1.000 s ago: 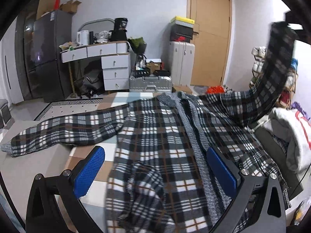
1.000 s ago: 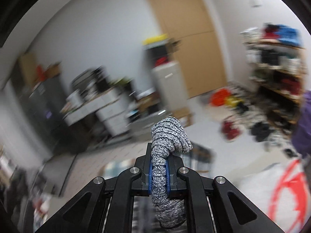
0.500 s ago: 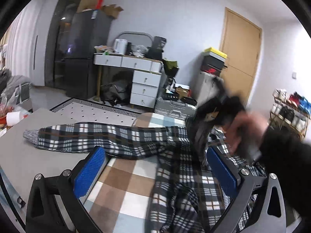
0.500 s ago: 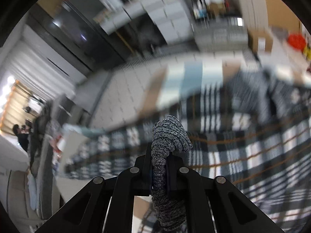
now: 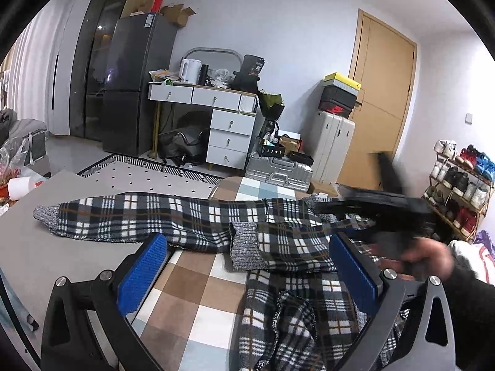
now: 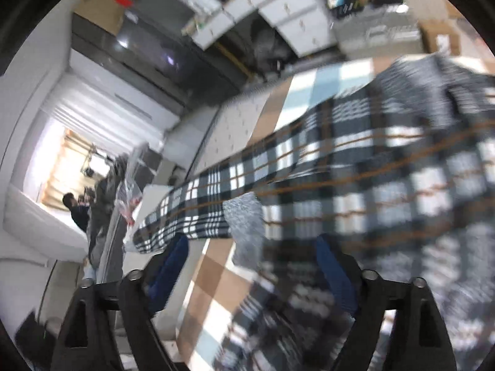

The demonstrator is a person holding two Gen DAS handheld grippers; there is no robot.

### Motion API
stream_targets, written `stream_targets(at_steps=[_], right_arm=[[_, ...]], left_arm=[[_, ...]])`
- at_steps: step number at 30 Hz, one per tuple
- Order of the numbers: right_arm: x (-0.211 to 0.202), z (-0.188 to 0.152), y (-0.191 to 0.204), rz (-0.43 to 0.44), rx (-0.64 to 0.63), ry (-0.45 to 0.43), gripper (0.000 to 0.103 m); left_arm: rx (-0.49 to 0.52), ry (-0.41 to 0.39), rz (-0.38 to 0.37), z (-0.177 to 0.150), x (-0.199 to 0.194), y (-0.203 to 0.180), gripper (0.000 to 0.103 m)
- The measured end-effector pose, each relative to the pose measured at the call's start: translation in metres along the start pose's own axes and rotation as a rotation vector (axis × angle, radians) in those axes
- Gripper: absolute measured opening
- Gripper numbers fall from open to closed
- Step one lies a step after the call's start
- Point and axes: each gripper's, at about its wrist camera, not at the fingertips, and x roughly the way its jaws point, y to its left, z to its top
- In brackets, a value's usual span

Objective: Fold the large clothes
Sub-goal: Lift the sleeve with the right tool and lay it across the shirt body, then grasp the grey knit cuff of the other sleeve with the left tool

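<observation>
Right hand-held gripper (image 6: 250, 273): jaws just opened wide, nothing btwn them now. The grey knit cuff (image 6: 244, 216) it held a sec ago lies across the plaid jacket (image 5: 294, 241) body. Left hand-held gripper (image 5: 247, 275) open, empty, just over jacket. Sleeve fold-in looks done; other sleeve (image 5: 130, 216) left.

Both wrist cams sit low and close over the tabletop (image 5: 55, 256), facing the drawer desk (image 5: 230, 123); right view rolled, blurred; both share the plaid sleeve (image 6: 198, 207).
</observation>
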Motion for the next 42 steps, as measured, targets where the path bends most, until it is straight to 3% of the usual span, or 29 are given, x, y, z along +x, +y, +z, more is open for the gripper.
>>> stream_targets(at_steps=[5,6,9,13,18,21,25,32,37,42], right_arm=[[-0.11,-0.053,-0.031,0.019,0.066,-0.202,0.098],[-0.132,-0.07,-0.033,0.009,0.061,-0.265,0.103],[-0.184,-0.111,-0.023,-0.063,-0.017,-0.451,0.103],[-0.211,-0.16,0.004,-0.194,-0.142,-0.639,0.103],[-0.211,-0.204,0.004,-0.282,-0.156,-0.75,0.103],[-0.215,-0.209,0.0,-0.308,-0.162,-0.741,0.103],[-0.223,-0.217,-0.001,-0.303,-0.181,-0.761,0.103],[-0.224,-0.227,0.009,-0.238,-0.228,-0.751,0.103],[-0.214,-0.231,0.019,-0.26,-0.287,-0.729,0.103],[-0.208,-0.231,0.021,-0.26,-0.299,-0.708,0.103]], left_arm=[[0.043,0.013,0.023,-0.004,0.005,-0.005,0.102],[0.05,0.014,0.03,-0.005,0.006,-0.007,0.102],[0.067,0.026,0.052,-0.008,0.011,-0.006,0.102],[0.069,0.056,0.103,-0.011,0.019,-0.003,0.102],[-0.003,0.102,0.148,-0.006,0.019,0.018,0.102],[-0.029,0.106,0.181,0.006,0.009,0.036,0.102],[-0.068,0.168,0.195,0.022,0.002,0.07,0.102],[-0.349,0.332,0.125,0.034,0.005,0.168,0.102],[-0.422,0.342,0.207,0.035,0.007,0.217,0.102],[-0.493,0.377,0.199,0.025,0.025,0.251,0.102]])
